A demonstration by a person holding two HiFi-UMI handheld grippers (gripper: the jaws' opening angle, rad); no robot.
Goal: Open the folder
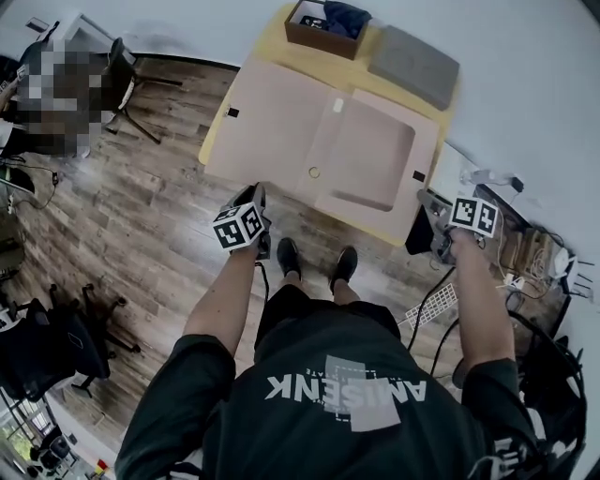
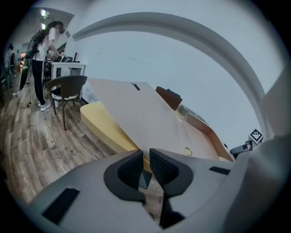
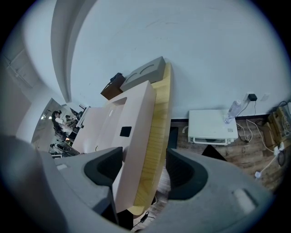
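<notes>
The big pale pink folder lies spread flat on the yellow table, its right half showing a shallow recessed pocket. A small round clasp sits near its front edge. My left gripper hovers just off the table's near left edge; in the left gripper view its jaws stand a narrow gap apart with nothing between them. My right gripper is at the near right corner, jaws wide open, with the folder's edge and table edge seen between them, untouched.
At the table's far edge stand a brown cardboard box and a grey pad. A chair stands on the wood floor to the left. A white appliance and cables lie by the wall to the right.
</notes>
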